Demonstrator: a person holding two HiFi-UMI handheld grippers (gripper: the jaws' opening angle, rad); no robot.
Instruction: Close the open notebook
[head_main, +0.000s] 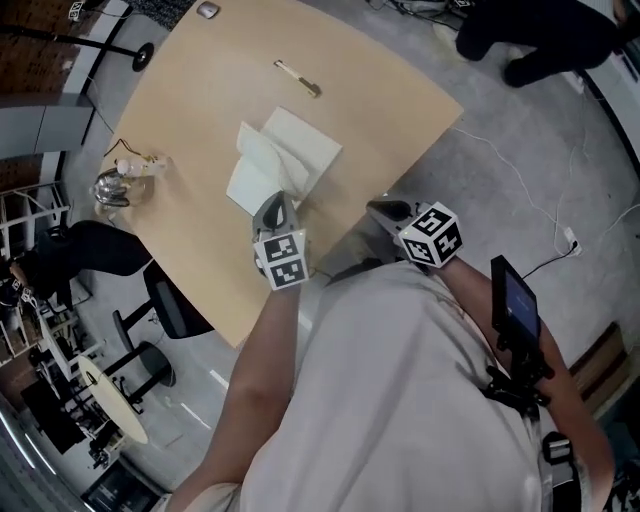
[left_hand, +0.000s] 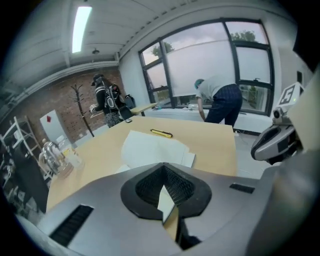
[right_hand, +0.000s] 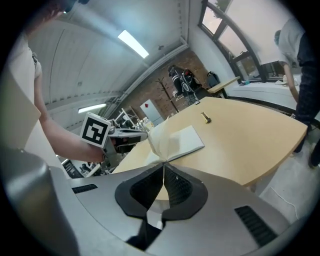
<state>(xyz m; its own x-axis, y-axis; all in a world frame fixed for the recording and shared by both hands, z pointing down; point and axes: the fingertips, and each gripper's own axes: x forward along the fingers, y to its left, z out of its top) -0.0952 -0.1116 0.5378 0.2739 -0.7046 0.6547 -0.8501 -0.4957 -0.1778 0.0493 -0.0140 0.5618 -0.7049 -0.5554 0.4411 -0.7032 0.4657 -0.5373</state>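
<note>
Our left gripper pinches the raised near leaf of the notebook, which lies just ahead. Our right gripper is pressed together, empty, beside it. The thin leaf may slip or tear if pulled unevenly.

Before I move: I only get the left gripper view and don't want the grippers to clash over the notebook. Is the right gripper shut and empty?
Observer: Yes. In its own view the right gripper has its jaws together, with nothing between them.
Operator: And does the notebook lie fully flat?
Observer: No. The right gripper view shows some pages standing up near its spine.
</note>
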